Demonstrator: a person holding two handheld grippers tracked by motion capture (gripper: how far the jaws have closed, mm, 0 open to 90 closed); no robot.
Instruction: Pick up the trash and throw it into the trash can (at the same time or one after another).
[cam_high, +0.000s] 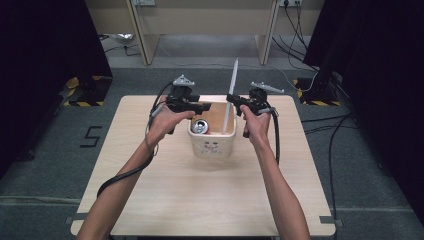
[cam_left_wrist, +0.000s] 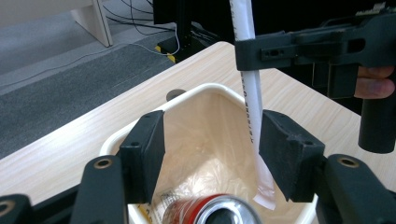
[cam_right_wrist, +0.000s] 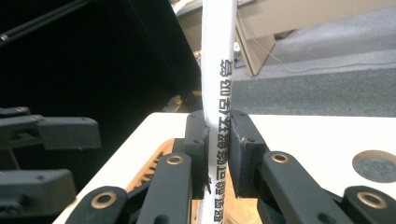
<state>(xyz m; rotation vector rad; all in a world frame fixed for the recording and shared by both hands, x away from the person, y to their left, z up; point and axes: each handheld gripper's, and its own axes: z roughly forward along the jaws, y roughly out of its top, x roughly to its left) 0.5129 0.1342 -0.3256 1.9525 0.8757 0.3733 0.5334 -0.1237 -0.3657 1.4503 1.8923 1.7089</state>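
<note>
A long white paper-wrapped straw (cam_high: 231, 92) stands nearly upright over a small white bin (cam_high: 212, 146) in the middle of the table. My right gripper (cam_high: 234, 100) is shut on the straw (cam_right_wrist: 215, 93), whose black print runs between the jaws. The straw's lower end (cam_left_wrist: 261, 184) hangs inside the bin, which is lined with clear plastic. A red drink can (cam_high: 199, 127) lies in the bin (cam_left_wrist: 205, 93), its silver top (cam_left_wrist: 219, 214) showing. My left gripper (cam_high: 206, 106) is open just left of the straw above the bin, its fingers (cam_left_wrist: 144, 149) on either side of the bin's opening.
The light wooden table (cam_high: 200, 200) has a round cable hole (cam_right_wrist: 376, 165) near its far edge. Black cables (cam_high: 275, 135) trail from both grippers. A desk (cam_high: 205, 20) and floor cables stand beyond the table, with dark curtains at both sides.
</note>
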